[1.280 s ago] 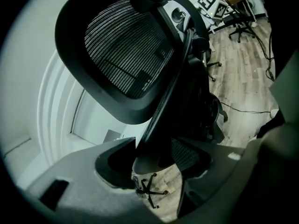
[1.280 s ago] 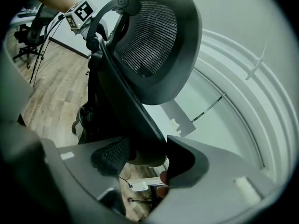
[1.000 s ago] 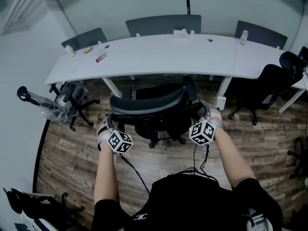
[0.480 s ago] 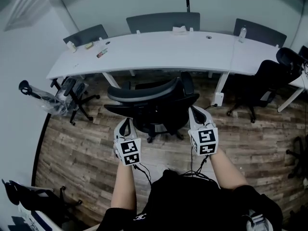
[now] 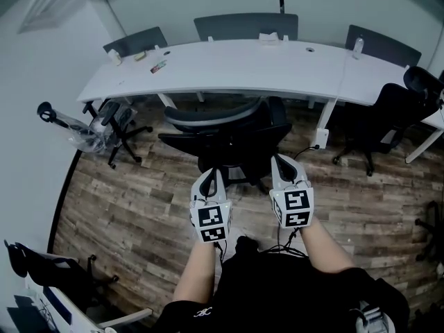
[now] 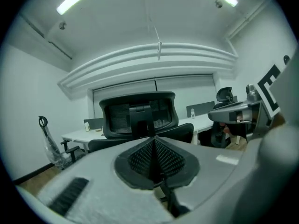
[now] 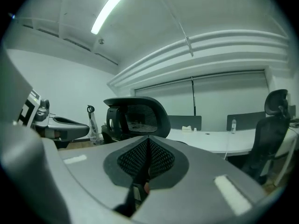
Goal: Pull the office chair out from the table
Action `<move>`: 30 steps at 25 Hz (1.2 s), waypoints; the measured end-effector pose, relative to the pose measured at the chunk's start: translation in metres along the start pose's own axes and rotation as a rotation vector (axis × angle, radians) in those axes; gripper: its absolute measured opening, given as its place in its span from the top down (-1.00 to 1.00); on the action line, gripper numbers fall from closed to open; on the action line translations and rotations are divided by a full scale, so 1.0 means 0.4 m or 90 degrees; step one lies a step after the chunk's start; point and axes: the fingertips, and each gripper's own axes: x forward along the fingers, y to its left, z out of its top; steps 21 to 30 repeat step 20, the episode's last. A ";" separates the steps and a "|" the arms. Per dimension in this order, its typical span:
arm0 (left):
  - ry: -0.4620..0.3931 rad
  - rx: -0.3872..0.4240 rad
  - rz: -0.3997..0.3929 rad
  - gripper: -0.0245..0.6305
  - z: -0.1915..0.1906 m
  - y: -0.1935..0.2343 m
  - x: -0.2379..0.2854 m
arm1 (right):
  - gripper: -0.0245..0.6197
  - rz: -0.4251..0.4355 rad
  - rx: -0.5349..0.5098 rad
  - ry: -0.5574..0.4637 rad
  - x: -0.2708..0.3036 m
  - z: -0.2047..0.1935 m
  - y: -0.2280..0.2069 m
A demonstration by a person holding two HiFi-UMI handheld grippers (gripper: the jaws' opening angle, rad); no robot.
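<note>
Castors should let the office chair [image 5: 232, 141] roll easily over the wood floor [image 5: 125, 207], and its stiff curved backrest [image 5: 215, 114] looks the natural place to hold. It stands just clear of the counter [image 5: 229, 75]. The left gripper [image 5: 211, 175] and right gripper [image 5: 281, 161] hover behind it, fingers closed on nothing.

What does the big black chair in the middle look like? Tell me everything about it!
The office chair is black, with a curved see-through mesh back, a solid spine behind it, armrests and a legged base that is mostly hidden. It stands upright on the wooden floor, just in front of the white table, with its back toward the person. Nothing holds it: the left gripper and right gripper are both shut, empty and apart from it.
</note>
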 end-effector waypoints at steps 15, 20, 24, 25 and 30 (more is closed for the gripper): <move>0.016 0.005 -0.004 0.91 -0.022 -0.019 -0.058 | 0.90 0.021 -0.007 0.004 -0.042 -0.019 0.043; 0.019 0.003 -0.001 0.91 -0.023 -0.018 -0.049 | 0.90 0.024 -0.013 0.005 -0.037 -0.023 0.041; 0.019 0.003 -0.001 0.91 -0.023 -0.018 -0.049 | 0.90 0.024 -0.013 0.005 -0.037 -0.023 0.041; 0.019 0.003 -0.001 0.91 -0.023 -0.018 -0.049 | 0.90 0.024 -0.013 0.005 -0.037 -0.023 0.041; 0.019 0.003 -0.001 0.91 -0.023 -0.018 -0.049 | 0.90 0.024 -0.013 0.005 -0.037 -0.023 0.041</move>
